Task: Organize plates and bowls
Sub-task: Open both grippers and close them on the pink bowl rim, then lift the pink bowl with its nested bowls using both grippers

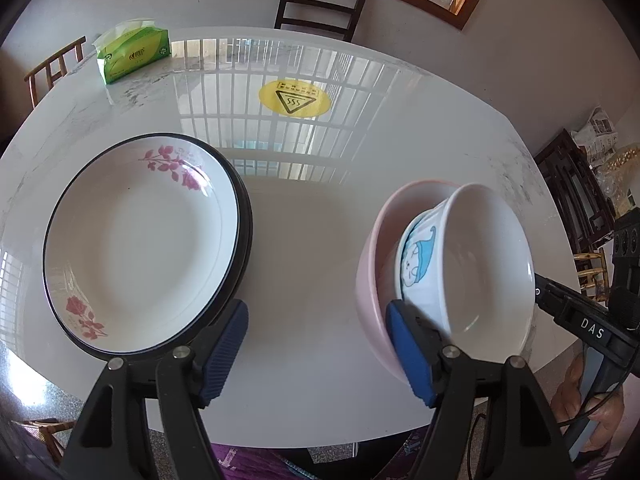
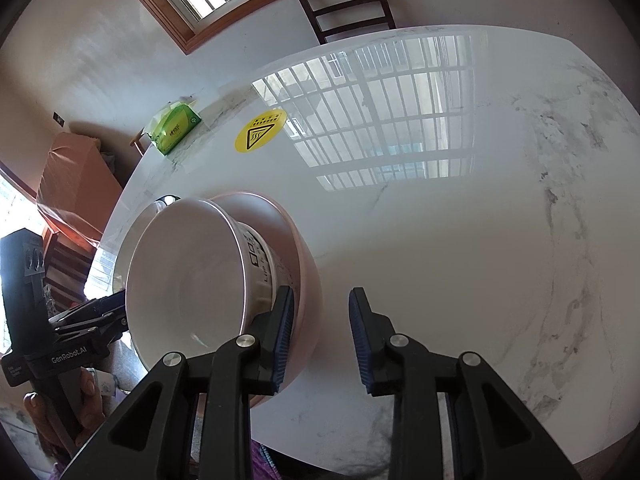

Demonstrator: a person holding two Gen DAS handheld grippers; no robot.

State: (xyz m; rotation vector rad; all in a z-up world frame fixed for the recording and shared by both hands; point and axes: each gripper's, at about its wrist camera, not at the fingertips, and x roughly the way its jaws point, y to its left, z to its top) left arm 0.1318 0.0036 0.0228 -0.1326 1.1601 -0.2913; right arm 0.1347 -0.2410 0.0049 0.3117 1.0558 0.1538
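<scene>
A stack of black-rimmed white plates (image 1: 140,240) with pink flowers lies on the left of the marble table (image 1: 312,240). To the right, a pink bowl (image 1: 372,264) holds a white bowl (image 1: 480,264) with a blue cartoon figure, tilted on its side. My left gripper (image 1: 318,352) stands open wide over bare table between them, its right finger by the pink bowl's near rim. My right gripper (image 2: 323,340) is open by a narrow gap. Its left finger lies against the pink bowl (image 2: 308,280) beside the white bowl (image 2: 188,272), and its right pad touches nothing.
A green tissue pack (image 1: 134,54) and a round yellow heat-warning sticker (image 1: 294,98) are at the table's far side. A dark chair (image 1: 320,4) stands beyond the table, under a window. A hand (image 1: 580,392) holds the right gripper's handle at the table's near edge.
</scene>
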